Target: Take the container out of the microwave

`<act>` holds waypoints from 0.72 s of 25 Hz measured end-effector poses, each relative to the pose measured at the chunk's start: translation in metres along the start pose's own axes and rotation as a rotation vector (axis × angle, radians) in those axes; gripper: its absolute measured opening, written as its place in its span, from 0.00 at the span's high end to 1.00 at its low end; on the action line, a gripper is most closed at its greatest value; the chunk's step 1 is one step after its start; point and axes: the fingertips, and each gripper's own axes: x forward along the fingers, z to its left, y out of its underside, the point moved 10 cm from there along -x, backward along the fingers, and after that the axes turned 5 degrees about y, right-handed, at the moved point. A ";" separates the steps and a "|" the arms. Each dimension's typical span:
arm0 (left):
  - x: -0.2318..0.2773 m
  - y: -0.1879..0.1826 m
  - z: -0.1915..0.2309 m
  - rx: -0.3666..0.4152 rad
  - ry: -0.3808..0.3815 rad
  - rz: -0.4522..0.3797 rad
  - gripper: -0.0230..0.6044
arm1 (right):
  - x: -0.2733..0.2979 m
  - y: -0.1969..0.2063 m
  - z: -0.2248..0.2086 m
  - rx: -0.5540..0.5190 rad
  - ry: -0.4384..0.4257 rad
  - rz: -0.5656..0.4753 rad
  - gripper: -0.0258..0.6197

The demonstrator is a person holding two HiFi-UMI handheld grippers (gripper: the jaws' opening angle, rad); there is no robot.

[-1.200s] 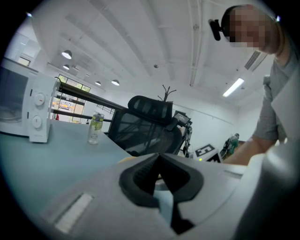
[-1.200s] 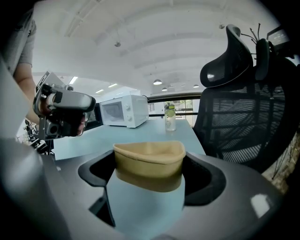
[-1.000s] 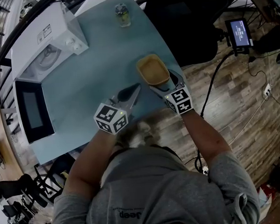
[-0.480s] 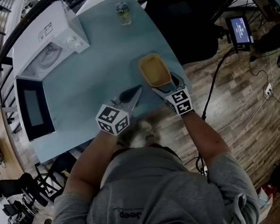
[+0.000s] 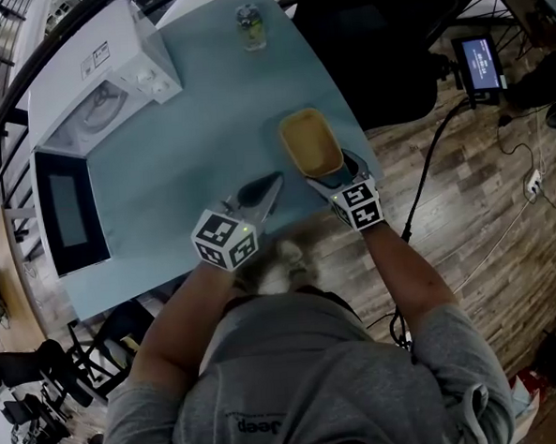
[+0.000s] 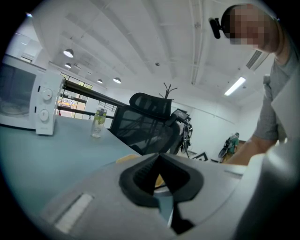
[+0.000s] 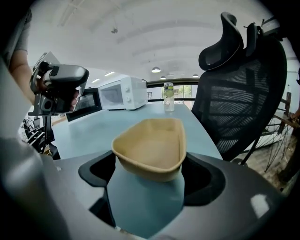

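What could not be made out around the container

In the left gripper view only a tan sliver of the container (image 6: 127,158) showed past the left gripper (image 6: 159,157), and the microwave (image 6: 21,98) was cut off at the picture's left edge. In the right gripper view the right gripper (image 7: 149,168) hid the container's base, so I could not tell whether it touched the table (image 7: 93,126). From overhead, the bottle (image 5: 251,27) label and the screen (image 5: 480,61) were too small to read.
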 end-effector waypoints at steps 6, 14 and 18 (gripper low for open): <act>-0.003 0.003 0.001 -0.005 -0.005 0.001 0.92 | 0.007 0.009 0.004 -0.044 0.015 0.084 0.29; -0.014 0.001 0.001 -0.006 -0.017 -0.005 0.92 | 0.002 0.003 0.003 0.005 -0.005 0.082 0.19; -0.032 -0.006 0.002 -0.007 -0.032 -0.023 0.92 | -0.014 -0.004 0.003 0.031 -0.003 0.058 0.18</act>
